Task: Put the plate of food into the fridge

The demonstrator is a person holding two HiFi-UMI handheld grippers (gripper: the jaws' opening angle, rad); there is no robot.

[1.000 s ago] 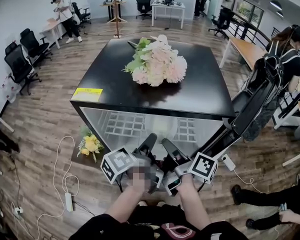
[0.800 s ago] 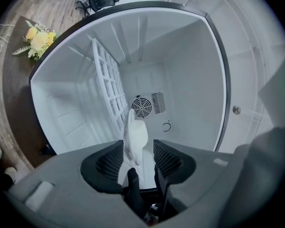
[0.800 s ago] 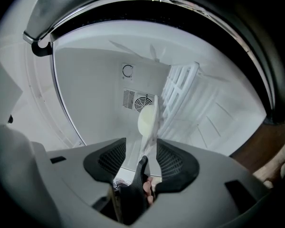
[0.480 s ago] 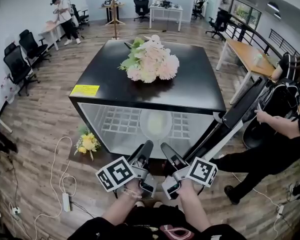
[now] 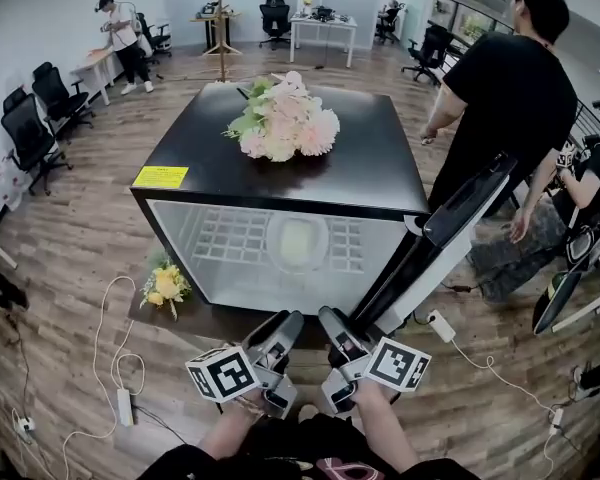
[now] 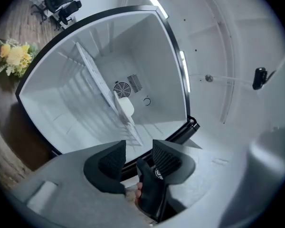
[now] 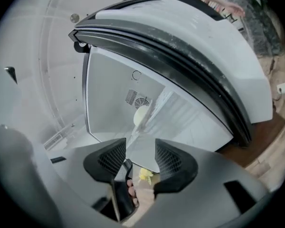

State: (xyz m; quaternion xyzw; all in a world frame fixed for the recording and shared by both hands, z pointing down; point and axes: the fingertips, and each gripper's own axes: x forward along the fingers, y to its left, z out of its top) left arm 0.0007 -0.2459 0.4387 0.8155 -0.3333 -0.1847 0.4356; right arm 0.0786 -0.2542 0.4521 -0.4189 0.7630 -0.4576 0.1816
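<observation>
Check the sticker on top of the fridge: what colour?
Yellow. The sticker sits near a corner of the black fridge top; the head view shows it best.

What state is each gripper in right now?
Left gripper: open, empty, jaws just eased inward slightly.
Right gripper: open, empty, jaws just eased inward slightly.

fridge top: pink bouquet | wire shelf: plate | floor: white power strip

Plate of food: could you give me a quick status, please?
Left gripper and right gripper open, empty, jaws just narrowing slightly. Plate on wire shelf inside fridge. Door open, person standing beside it.
</observation>
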